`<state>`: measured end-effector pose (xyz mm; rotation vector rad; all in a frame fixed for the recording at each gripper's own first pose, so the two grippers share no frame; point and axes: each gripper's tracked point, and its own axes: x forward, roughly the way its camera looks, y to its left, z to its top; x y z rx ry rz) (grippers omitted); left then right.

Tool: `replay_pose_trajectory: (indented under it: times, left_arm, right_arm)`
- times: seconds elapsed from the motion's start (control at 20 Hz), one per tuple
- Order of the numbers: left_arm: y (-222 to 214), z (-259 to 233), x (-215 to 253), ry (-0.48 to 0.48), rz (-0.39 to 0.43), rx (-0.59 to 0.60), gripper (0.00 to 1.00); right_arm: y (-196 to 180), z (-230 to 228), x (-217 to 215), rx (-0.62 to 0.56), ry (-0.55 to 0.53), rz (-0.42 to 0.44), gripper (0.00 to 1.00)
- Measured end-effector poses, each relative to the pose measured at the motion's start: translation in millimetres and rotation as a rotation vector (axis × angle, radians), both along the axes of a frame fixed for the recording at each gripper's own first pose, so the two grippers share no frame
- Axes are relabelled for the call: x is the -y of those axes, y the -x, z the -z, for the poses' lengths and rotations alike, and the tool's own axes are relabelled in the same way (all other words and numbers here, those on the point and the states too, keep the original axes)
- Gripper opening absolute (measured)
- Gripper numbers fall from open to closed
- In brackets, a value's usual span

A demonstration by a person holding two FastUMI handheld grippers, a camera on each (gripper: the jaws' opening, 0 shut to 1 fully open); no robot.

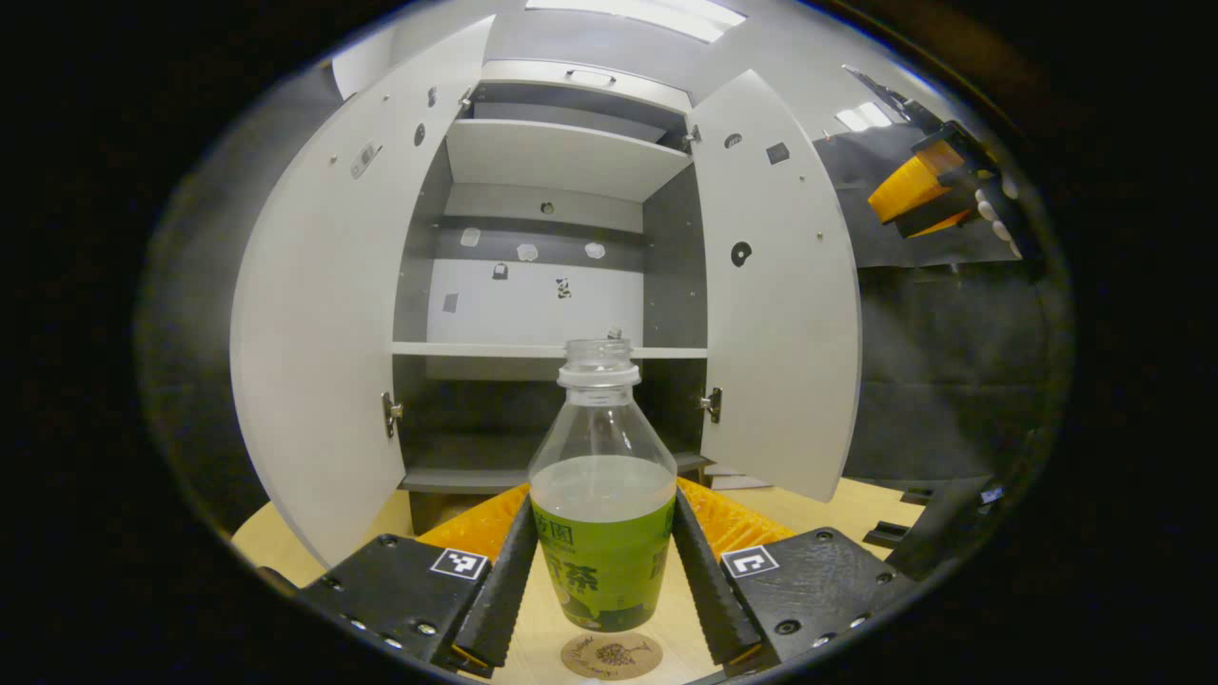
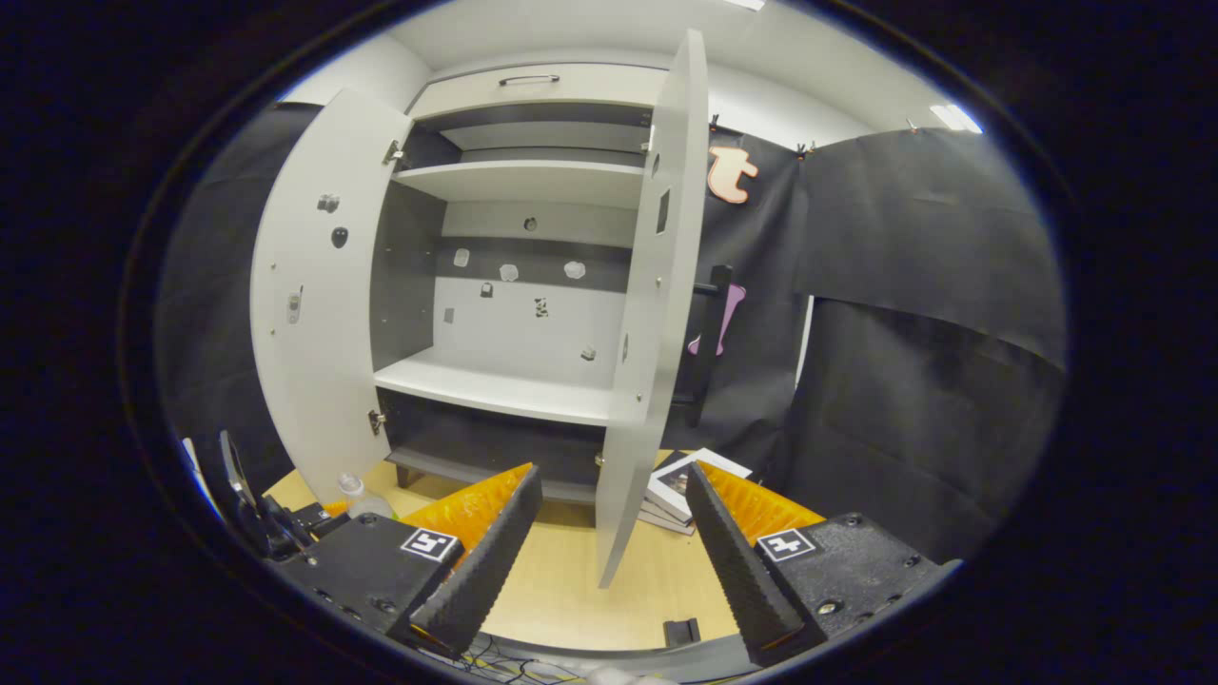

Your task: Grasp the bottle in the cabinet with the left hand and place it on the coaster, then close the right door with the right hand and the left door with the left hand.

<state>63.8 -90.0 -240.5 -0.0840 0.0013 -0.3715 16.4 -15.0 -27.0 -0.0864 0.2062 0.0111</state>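
Left gripper view: bottle (image 1: pixel 601 495) sits btwn the left claw (image 1: pixel 601 571) fingers, both pressing its green label, so claw is clamped on it. Bottle upright, long axis vertical, open neck up, no cap. Its base is right above the coaster (image 1: pixel 611 655) on the counter (image 1: pixel 856 504); contact can't be told. Cabinet (image 1: pixel 561 285) behind, left door (image 1: pixel 324 314) and right door (image 1: pixel 780 285) both swung open.

Right gripper view: right claw (image 2: pixel 609 552) fingers spread wide, holding nothing, near the right door's edge (image 2: pixel 647 314). Bottle top (image 2: pixel 352 487) visible low left.
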Motion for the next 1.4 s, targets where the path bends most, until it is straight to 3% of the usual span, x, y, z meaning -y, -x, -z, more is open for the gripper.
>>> replay_pose_trajectory:
  times: [0.05, 0.1, 0.4, 0.45, 0.5, 0.9, 0.95, 1.05, 1.15, 1.2, 1.25, 1.4]
  left_arm:
    - [1, 9, 1, -0.003, 0.006, 0.004, 0.78]
    - [3, 18, 3, -0.015, 0.015, 0.004, 0.74]
    - [4, 77, 12, -0.085, 0.052, -0.052, 0.78]
    - [4, 83, 12, -0.095, 0.057, -0.057, 0.74]
    - [4, 86, 14, -0.091, 0.063, -0.052, 0.78]
    - [6, 100, 17, -0.042, 0.072, -0.066, 0.75]
    - [7, 105, 20, -0.044, 0.087, -0.09, 0.79]
    - [9, 105, 17, -0.048, 0.086, -0.111, 0.73]
    - [11, 95, 19, -0.049, 0.084, -0.083, 0.84]
    - [10, 89, 16, -0.057, 0.079, -0.07, 0.84]
    - [8, 86, 14, -0.068, 0.067, -0.061, 0.97]
    - [4, 65, 11, -0.073, 0.043, -0.035, 0.99]
  right_arm:
    - [0, 5, -4, -0.02, -0.012, -0.012, 0.99]
    - [-1, 9, -8, -0.037, -0.018, -0.025, 1.0]
    - [-6, 8, -10, -0.054, -0.006, -0.027, 0.99]
    - [-7, 10, -10, -0.06, -0.003, -0.028, 0.99]
    - [-7, 11, -11, -0.067, -0.001, -0.03, 1.0]
    - [-8, 18, -17, -0.096, 0.024, -0.045, 0.99]
    - [-9, 20, -17, -0.098, 0.023, -0.044, 0.99]
    - [-9, 19, -17, -0.1, 0.017, -0.044, 1.0]
    - [-8, 16, -18, -0.091, 0.016, -0.048, 1.0]
    - [-7, 15, -19, -0.088, 0.02, -0.05, 0.99]
    - [-7, 15, -19, -0.086, 0.025, -0.05, 0.99]
    - [-5, 18, -21, -0.088, 0.027, -0.053, 0.99]
